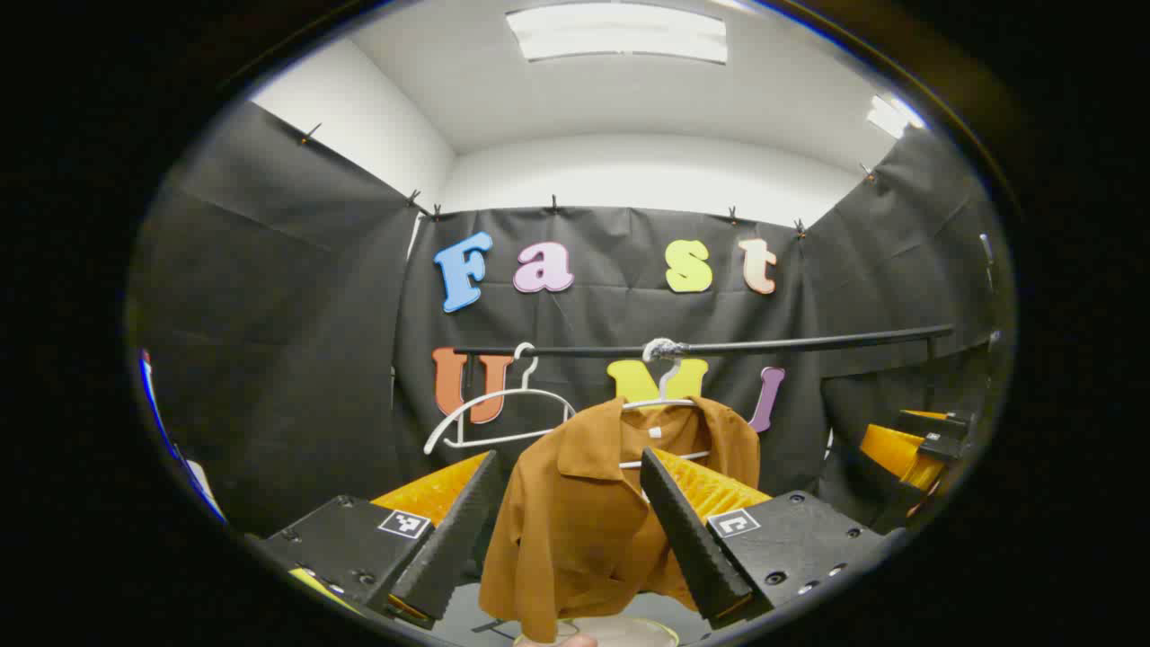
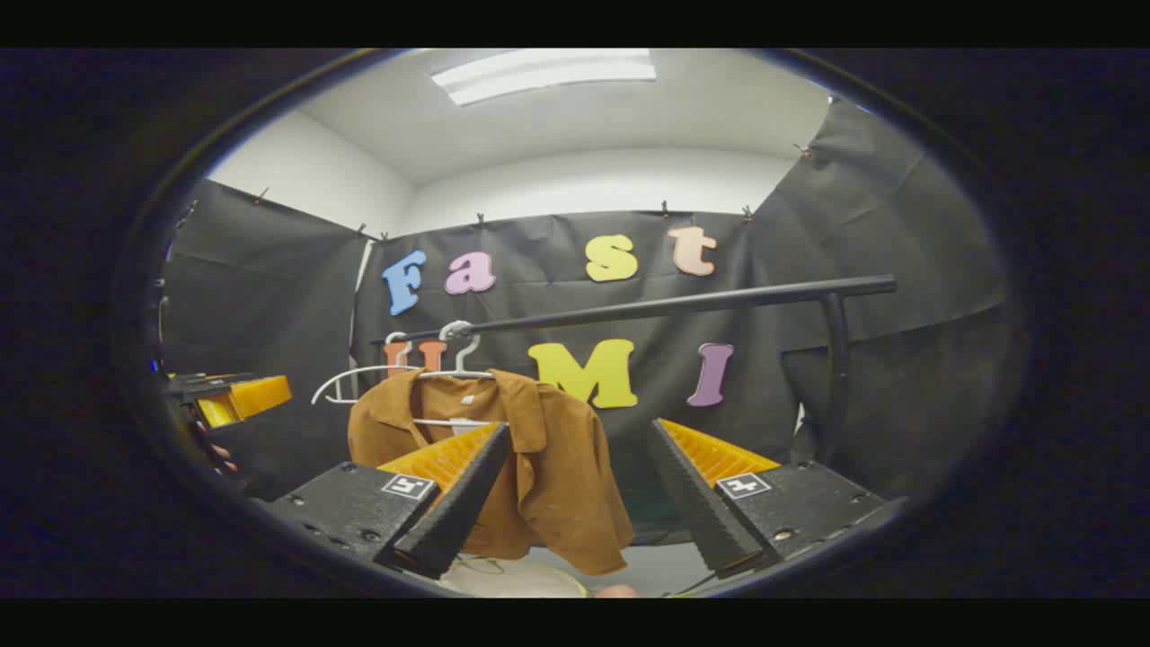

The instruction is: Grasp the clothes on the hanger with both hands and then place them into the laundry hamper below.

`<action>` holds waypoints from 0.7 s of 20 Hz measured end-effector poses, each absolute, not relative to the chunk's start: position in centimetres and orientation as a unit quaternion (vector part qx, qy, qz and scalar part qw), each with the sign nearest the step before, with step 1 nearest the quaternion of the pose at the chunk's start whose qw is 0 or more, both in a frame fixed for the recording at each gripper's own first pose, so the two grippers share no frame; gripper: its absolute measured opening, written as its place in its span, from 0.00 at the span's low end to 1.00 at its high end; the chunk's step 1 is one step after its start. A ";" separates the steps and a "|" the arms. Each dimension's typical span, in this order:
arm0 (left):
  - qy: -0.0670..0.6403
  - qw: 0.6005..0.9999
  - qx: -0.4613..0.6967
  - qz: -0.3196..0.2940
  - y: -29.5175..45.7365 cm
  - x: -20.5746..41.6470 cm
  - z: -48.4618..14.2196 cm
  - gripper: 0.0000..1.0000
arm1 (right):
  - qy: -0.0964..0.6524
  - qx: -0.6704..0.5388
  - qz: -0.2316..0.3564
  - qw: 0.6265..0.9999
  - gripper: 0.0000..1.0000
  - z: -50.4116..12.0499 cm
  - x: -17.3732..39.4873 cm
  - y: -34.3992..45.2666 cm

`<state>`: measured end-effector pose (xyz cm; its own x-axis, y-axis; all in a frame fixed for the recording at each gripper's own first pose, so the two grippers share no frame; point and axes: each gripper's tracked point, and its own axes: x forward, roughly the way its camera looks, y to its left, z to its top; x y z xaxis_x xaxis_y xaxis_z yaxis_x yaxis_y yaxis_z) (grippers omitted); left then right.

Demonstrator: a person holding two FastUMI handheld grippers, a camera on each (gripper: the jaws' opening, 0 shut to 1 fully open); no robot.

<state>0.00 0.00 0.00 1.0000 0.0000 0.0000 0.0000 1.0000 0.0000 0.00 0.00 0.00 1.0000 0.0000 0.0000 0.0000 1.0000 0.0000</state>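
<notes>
2 white hangers (image 1: 499,415) hang on the black rail (image 1: 719,345), 1 carrying a brown shirt (image 1: 584,512), while the left hand-held gripper (image 1: 575,557) and right hand-held gripper (image 2: 575,530) gape wide, apart from it.

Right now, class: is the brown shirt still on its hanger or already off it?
On it. The brown shirt drapes from the white hanger hooked over the rail.

Brown shirt (image 2: 539,467) on a white hanger (image 2: 449,370) hooked over a black rail (image 2: 665,307), an empty hanger (image 2: 350,382) behind, seen between the parted fingers of the right gripper (image 2: 575,503), left gripper (image 2: 229,395) far left.
</notes>
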 end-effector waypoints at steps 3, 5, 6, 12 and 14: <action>-0.002 1.000 0.006 -0.003 -0.1 0.0 0.1 1.00 | -0.001 -0.001 -0.006 1.000 0.99 0.0 -0.1 -0.2; -0.003 1.000 0.007 -0.007 -0.1 -0.1 0.1 1.00 | -0.002 -0.002 -0.010 1.000 0.99 -0.1 -0.2 -0.1; -0.002 1.000 0.009 -0.008 0.0 -0.2 0.0 1.00 | -0.001 -0.001 -0.011 1.000 0.99 -0.1 -0.3 0.1; 0.003 1.000 0.017 -0.019 1.0 -0.7 -0.6 1.00 | 0.005 -0.006 -0.023 1.000 0.99 -0.7 -0.8 1.1; 0.002 1.000 0.014 -0.024 1.1 -0.5 -0.8 1.00 | 0.007 -0.009 -0.029 1.000 0.99 -0.9 -0.9 1.4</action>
